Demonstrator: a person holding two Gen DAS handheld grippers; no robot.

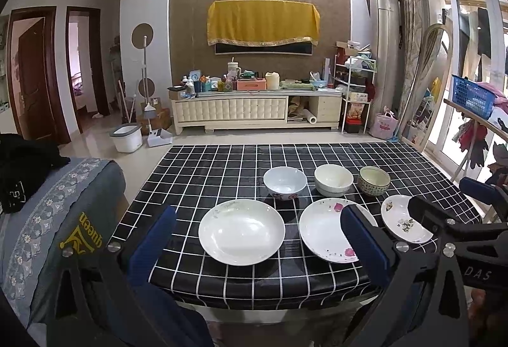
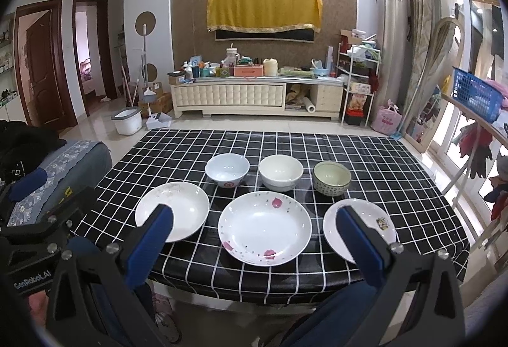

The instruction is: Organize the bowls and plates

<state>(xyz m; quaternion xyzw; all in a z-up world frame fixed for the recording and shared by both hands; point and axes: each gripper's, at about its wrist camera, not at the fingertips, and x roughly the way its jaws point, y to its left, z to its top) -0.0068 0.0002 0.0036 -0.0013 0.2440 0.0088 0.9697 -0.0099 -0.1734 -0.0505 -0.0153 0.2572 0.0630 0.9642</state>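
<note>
1. While nothing has yet been stacked, the table (image 2: 397, 175), under a black checked cloth, carries all the dishes in two rows.
2. Near row: plain plate (image 1: 241, 231), pink-flowered plate (image 2: 265, 228), small plate (image 2: 377, 220), each apart from the others.
3. Far row: pale blue bowl (image 2: 227, 170), white bowl (image 2: 280, 172), patterned bowl (image 2: 332, 178), each apart from its neighbours.
4. Left gripper (image 1: 258, 247) and right gripper (image 2: 257, 245) hover at the near edge, jaws spread wide, holding nothing.
5. Step in hand: the approach. The next move probably calls for sliding one finger under a plate's rim.
</note>
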